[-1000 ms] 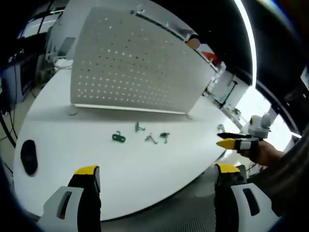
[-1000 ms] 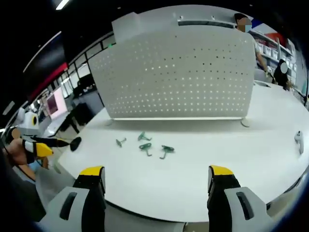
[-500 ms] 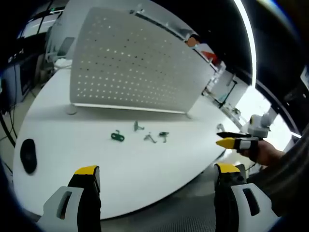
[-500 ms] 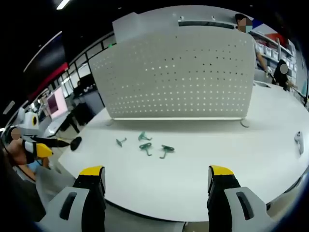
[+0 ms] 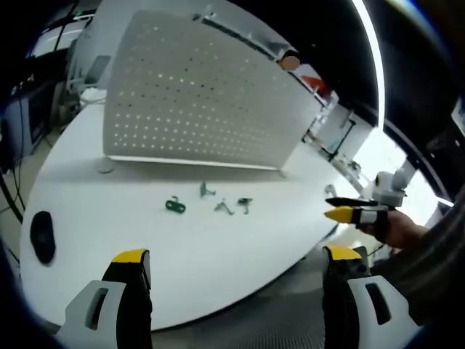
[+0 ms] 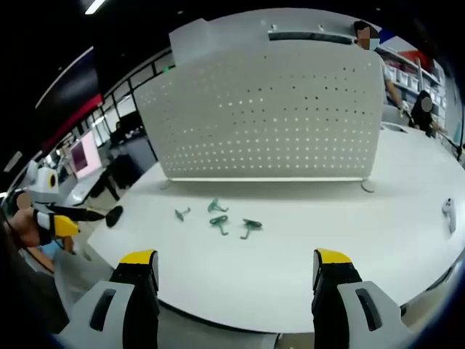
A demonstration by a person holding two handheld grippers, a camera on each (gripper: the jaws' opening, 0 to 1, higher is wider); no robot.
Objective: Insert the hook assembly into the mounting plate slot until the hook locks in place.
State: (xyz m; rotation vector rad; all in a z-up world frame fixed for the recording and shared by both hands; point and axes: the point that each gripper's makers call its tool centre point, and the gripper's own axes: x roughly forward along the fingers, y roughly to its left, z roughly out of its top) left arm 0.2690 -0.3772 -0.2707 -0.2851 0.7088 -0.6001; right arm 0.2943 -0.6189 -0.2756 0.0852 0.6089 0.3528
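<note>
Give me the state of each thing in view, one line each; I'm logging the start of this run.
Left gripper: open, empty, held over the table's near edge.
Right gripper: open, empty, short of the hooks.
Green hooks: four, lying loose on the table, none mounted.
Pegboard: upright on the table, nothing hung on it.
White table: bears the hooks and pegboard.
Black mouse: lying on the table, untouched.

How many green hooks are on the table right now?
4, loose on the white table before the pegboard: leftmost hook, rear hook, middle hook, rightmost hook.
</note>
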